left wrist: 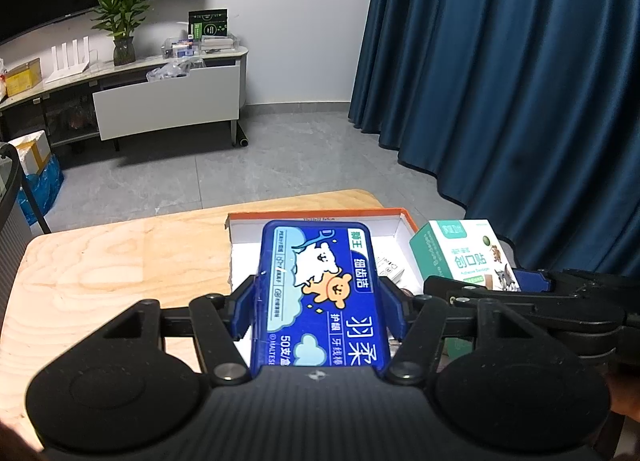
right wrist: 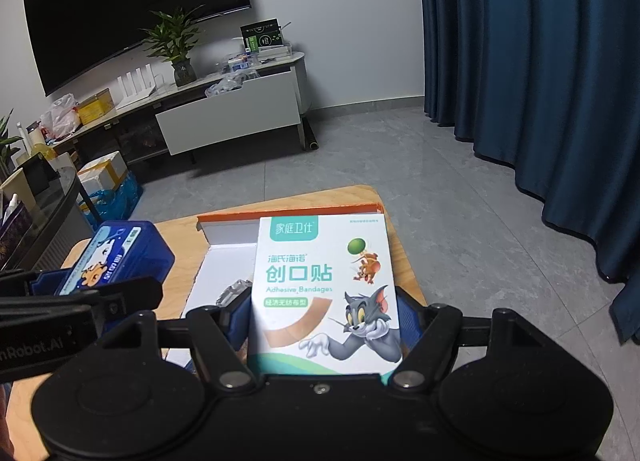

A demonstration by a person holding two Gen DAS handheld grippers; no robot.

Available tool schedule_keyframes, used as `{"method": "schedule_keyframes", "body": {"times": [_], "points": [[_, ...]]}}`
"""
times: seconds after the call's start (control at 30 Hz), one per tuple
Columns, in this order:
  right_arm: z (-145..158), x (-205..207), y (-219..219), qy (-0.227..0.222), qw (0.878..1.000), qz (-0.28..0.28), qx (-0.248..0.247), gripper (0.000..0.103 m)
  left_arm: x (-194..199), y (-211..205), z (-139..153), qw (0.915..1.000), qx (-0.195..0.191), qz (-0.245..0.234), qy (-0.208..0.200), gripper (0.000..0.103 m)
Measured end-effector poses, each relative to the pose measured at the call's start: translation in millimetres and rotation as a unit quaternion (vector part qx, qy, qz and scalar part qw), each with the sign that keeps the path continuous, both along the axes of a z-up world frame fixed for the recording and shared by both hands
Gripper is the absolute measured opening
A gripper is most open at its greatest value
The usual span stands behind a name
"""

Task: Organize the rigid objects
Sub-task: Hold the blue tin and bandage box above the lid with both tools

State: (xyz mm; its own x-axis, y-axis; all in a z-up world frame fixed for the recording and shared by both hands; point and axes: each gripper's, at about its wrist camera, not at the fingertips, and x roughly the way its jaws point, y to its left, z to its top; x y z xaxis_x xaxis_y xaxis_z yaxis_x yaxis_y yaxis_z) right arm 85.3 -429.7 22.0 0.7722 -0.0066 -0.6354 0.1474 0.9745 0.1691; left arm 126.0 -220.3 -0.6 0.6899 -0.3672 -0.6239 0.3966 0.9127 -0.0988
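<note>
My left gripper [left wrist: 318, 301] is shut on a blue floss-pick box [left wrist: 320, 293] with a cartoon dog and bear, held above an open white tray with an orange rim [left wrist: 316, 217]. My right gripper [right wrist: 324, 317] is shut on a white and green adhesive bandage box [right wrist: 324, 281] with a cat and mouse on it, held over the same orange-rimmed tray [right wrist: 288, 210]. In the left wrist view the bandage box [left wrist: 464, 253] shows at the right. The blue box [right wrist: 116, 253] appears at the left of the right wrist view. A small clear item [right wrist: 232, 293] lies in the tray.
The tray sits on a light wooden table [left wrist: 120, 261] with rounded corners. Beyond it lie grey floor tiles [left wrist: 280, 165], a blue curtain [left wrist: 500, 81] at the right, and a low TV cabinet [left wrist: 160, 101] with a plant and clutter at the back left.
</note>
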Motion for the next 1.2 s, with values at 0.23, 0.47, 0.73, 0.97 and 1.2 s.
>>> {"method": "schedule_keyframes", "body": {"times": [0.23,0.47,0.73,0.97,1.2], "points": [[1.2,2.9,1.3,0.002,1.0,0.003,-0.002,0.084,-0.3,0.3,0.0,1.0,-0.002,0.001,0.001,0.063],[1.2,3.5,1.0,0.002,1.0,0.002,-0.002,0.084,0.8,-1.0,0.0,1.0,0.0,0.0,0.003,0.063],[0.4,4.5,0.2,0.003,1.0,0.003,-0.003,0.084,2.0,-0.3,-1.1,1.0,-0.001,-0.002,0.002,0.063],[0.2,5.2,0.1,0.002,1.0,0.002,-0.004,0.084,2.1,0.3,-1.6,1.0,-0.003,-0.004,0.002,0.063],[0.4,6.4,-0.5,0.001,1.0,0.002,-0.005,0.084,2.3,0.5,-1.4,1.0,-0.002,-0.003,0.001,0.063]]}}
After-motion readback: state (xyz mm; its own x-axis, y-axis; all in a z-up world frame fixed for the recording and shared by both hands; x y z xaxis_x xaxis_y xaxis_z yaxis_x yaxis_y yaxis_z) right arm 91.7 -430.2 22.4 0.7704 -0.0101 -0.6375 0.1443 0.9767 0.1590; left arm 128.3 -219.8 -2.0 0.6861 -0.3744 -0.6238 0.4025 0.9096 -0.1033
